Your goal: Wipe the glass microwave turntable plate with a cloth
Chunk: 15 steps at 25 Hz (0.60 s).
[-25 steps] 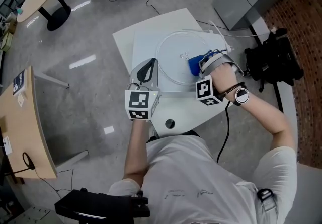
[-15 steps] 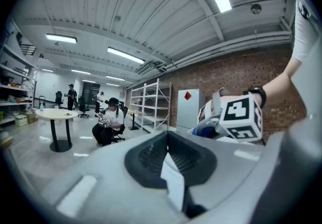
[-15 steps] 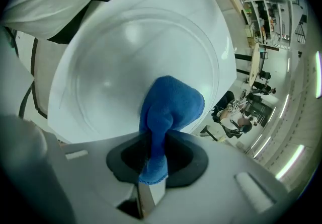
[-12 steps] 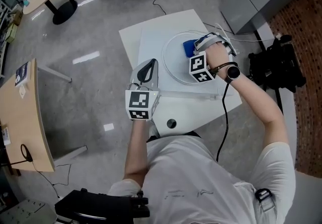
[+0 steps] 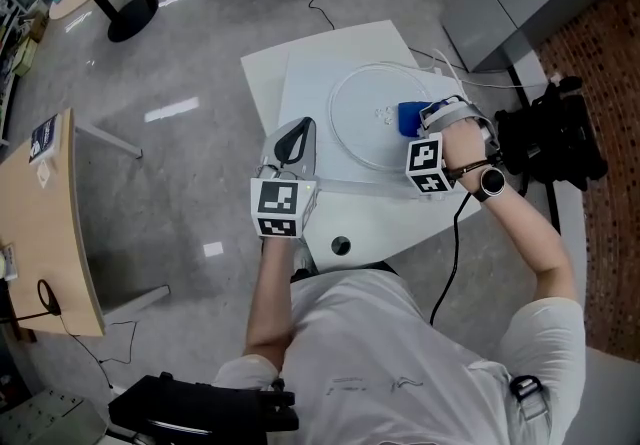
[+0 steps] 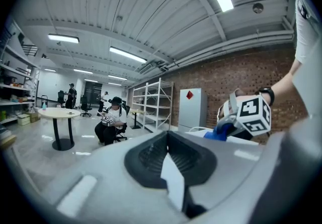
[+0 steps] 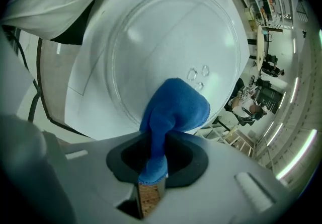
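Blue patch inside the right rim of the glass plate, head view: what is it? (Reader)

It is the cloth, pinched in the right gripper and set down on the glass. The plate lies flat on the white table. The left gripper stands just beside the plate's left rim. Judged step: a wiping stroke on the plate's right side. (Legend)

Left gripper view? (Reader)

The left gripper has its jaws pressed together with nothing between them. The right gripper and the cloth show at the right of this view. (Legend)

Right gripper view? (Reader)

The right gripper is clamped on a tail of the cloth, and the wad bears on the plate near its three small raised studs. The next move probably calls for carrying the wad across the centre to the plate's left half under even pressure. Nothing grips the plate, so it may slide. (Legend)

Any writing? (Reader)

None is legible. Each marker cube bears black-and-white squares only. A red diamond sign beyond the plate shows no readable text. (Legend)
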Each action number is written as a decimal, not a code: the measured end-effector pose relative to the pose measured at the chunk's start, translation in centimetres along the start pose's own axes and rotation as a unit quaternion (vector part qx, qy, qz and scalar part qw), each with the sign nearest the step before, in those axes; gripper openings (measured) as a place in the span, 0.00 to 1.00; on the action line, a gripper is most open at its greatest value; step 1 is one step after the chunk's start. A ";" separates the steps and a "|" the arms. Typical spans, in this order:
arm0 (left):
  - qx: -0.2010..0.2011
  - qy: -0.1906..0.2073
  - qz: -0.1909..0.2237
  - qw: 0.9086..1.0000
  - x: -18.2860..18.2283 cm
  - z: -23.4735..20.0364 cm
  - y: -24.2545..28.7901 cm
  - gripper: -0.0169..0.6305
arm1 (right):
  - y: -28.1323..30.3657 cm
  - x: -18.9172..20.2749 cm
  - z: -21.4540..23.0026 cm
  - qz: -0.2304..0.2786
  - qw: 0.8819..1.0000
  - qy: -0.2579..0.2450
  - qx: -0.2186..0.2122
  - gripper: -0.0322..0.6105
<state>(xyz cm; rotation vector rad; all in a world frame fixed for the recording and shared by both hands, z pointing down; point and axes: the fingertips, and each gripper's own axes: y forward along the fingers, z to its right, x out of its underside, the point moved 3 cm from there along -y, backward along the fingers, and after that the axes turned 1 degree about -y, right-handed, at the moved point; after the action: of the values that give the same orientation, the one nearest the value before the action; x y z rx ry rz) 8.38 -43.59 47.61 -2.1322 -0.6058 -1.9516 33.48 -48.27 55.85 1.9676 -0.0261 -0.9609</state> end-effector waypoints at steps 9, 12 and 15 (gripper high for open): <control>0.001 0.003 -0.004 1.000 0.3 0.4 -0.1 0.03 | -4.1 -5.6 2.5 0.047 0.997 -0.041 0.048 0.15; -0.002 0.004 -0.004 1.000 0.3 0.5 -0.4 0.03 | -3.6 -6.1 4.5 0.044 0.996 -0.045 0.056 0.15; -0.003 0.004 -0.004 1.000 0.3 0.4 -0.7 0.03 | -2.3 -5.3 6.1 0.026 0.998 -0.041 0.051 0.15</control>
<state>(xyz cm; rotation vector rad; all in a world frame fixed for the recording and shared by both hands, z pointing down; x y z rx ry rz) 8.51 -42.73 47.75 -2.1270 -0.6096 -1.9684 25.17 -49.37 55.75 2.0097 -0.1746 -1.0241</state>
